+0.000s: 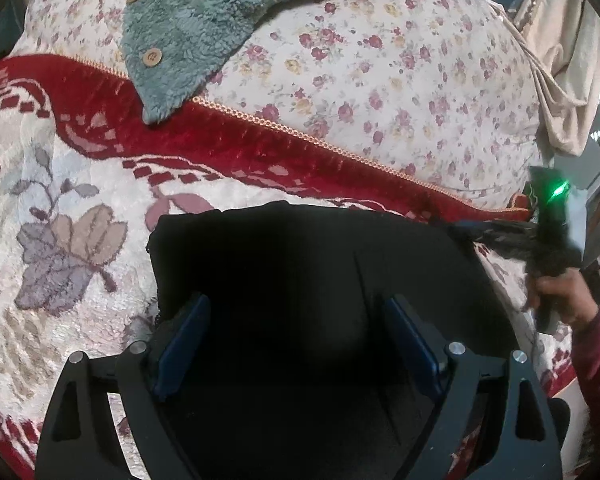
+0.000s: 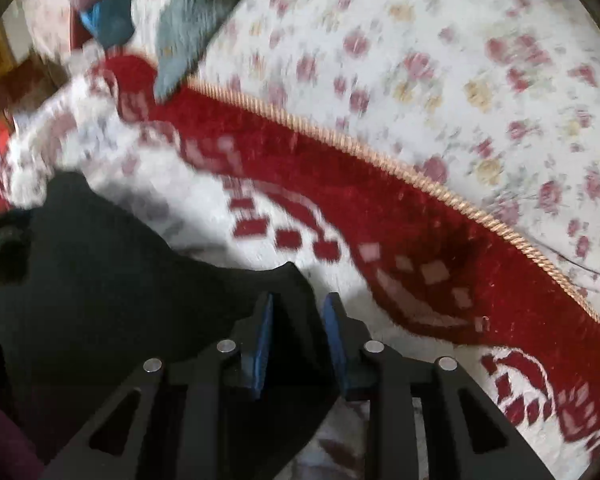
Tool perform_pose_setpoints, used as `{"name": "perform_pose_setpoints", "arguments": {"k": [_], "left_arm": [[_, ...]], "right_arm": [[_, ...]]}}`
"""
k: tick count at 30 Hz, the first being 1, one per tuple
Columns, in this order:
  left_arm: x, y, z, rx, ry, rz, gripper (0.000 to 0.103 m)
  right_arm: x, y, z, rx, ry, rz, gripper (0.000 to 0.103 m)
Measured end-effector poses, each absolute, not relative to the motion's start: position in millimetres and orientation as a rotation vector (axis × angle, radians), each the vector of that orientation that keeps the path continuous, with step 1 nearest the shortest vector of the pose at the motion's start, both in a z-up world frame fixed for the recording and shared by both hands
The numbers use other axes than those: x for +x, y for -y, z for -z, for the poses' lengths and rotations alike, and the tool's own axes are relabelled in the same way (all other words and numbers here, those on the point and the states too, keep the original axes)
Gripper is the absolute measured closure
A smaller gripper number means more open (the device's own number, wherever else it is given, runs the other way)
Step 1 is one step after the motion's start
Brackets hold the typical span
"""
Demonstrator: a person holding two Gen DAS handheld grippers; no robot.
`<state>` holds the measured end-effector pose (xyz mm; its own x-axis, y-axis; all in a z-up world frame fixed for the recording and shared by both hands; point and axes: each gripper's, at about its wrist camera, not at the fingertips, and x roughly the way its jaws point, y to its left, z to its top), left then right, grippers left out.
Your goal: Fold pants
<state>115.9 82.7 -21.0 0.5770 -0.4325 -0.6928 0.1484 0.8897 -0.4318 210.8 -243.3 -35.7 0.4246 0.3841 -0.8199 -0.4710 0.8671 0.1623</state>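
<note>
Nearest in left wrist view, the left hand-held gripper [image 1: 296, 344] has its blue pads [image 1: 184, 344] spread wide w/ nothing clamped, hanging over the black pants [image 1: 300, 264], which lie in a dark, roughly square bundle on the blanket [image 1: 60, 208]. The blanket is plush, cream w/ mauve leaf motifs and a deep red border band finished in gold cord trim [image 1: 300, 132]. At the pants' right corner the cloth is pulled up into a stretched tail toward the right hand-held gripper [image 1: 540, 244], held by the person's hand [image 1: 560, 296] in a maroon sleeve; a green light shows on that unit. Right wrist view is motion-blurred: the right hand-held gripper's [image 2: 298, 340] pads [image 2: 262, 344] sit close together w/ a raised fold of black pants [image 2: 100, 280] between them, so it's pinching the pant edge; the rest of the garment spreads to the left over the same blanket [image 2: 204, 208]. Past the cord trim is a floral sheet [image 1: 380, 72], white w/ small pink and yellow roses, over a rounded bed surface. Further back a teal fleece garment [image 1: 204, 20] w/ wooden buttons lies on the sheet, its tip overlapping the red border. At far right, beige cloth [image 1: 568, 80] hangs; room bg beyond too small to make out. No containers discernible.
</note>
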Motion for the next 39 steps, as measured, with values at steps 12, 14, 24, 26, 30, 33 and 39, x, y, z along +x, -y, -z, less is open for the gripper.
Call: {"name": "perform_pose_setpoints", "arguments": {"k": [12,14,24,26,30,33,39], "left_arm": [[87,-79,-13,-0.315,-0.873,0.32,0.002],[82,-75,-15,-0.301,-0.87,0.284,0.002],[66,-42,-19,-0.227,-0.833,0.154,0.002],[64,-38,-20,-0.225,-0.827,0.146,0.002],[61,-37,-22,-0.204,-0.816,0.133,0.002],[60,-42,-24,-0.181,-0.807,0.118,0.002],[67,-78,-22,-0.206,-0.826,0.171,0.002]], "right_arm": [[107,271,1,0.284,-0.909,-0.468,0.009],[91,264,3,0.265,-0.9,-0.424,0.009],[61,215,6,0.187,-0.886,-0.246,0.009],[60,209,6,0.178,-0.89,-0.242,0.009],[55,208,6,0.188,-0.895,-0.24,0.009],[55,219,9,0.215,-0.904,-0.237,0.009],[57,258,19,0.307,-0.921,-0.231,0.006]]}}
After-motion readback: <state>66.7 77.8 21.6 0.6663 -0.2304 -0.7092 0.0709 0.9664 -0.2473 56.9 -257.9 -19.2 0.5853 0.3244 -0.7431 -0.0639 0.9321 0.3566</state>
